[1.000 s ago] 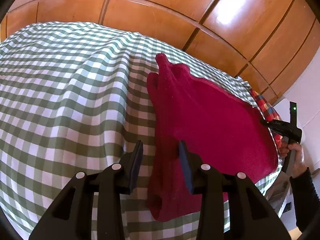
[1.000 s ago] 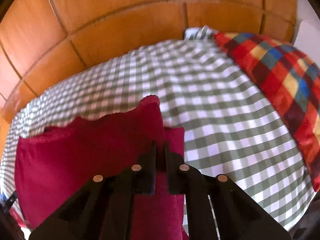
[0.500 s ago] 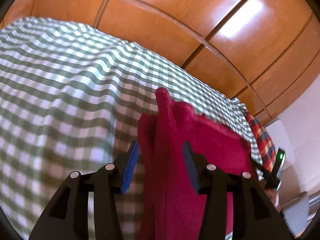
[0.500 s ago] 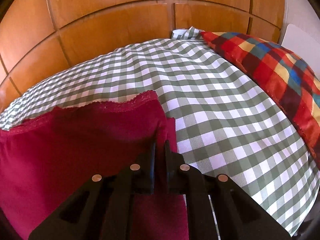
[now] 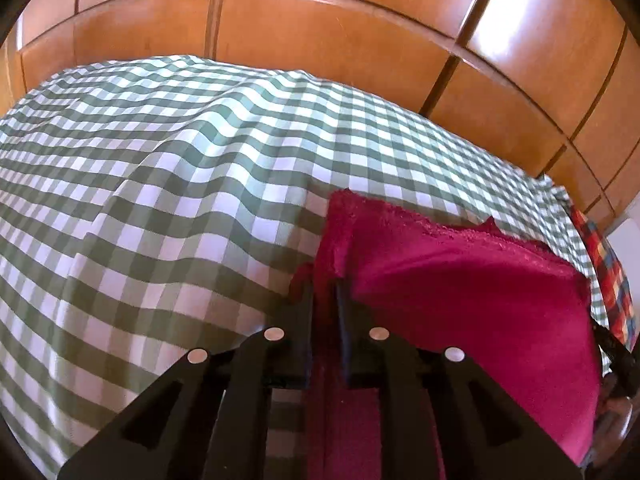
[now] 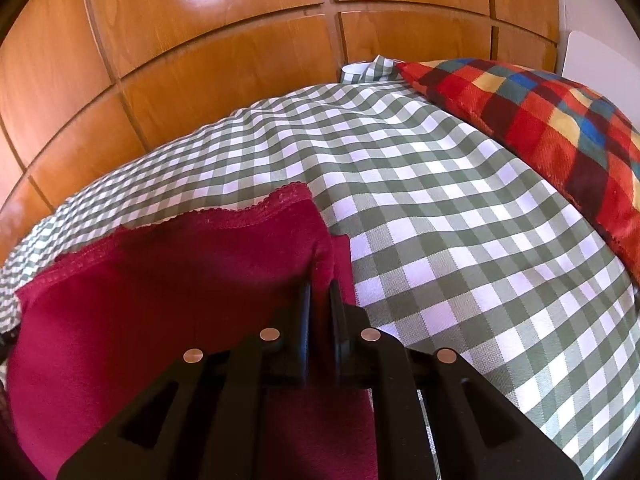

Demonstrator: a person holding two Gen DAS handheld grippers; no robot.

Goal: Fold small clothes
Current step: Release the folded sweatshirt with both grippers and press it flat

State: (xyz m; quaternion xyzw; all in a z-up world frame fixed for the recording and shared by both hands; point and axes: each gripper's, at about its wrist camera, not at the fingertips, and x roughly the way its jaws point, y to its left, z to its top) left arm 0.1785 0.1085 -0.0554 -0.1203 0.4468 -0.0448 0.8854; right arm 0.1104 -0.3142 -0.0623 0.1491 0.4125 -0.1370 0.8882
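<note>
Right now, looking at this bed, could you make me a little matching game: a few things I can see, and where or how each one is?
Things:
1. crimson garment
2. plaid pillow
3. checked sheet
4. wooden panels

States:
a. spread over the bed
b. behind the bed
c. pinched at both side edges by the left gripper and right gripper
d. at the bed's right edge

Pairs: 1-c, 2-d, 3-a, 4-b

Glossy wooden panelling behind a checked bedspread.
</note>
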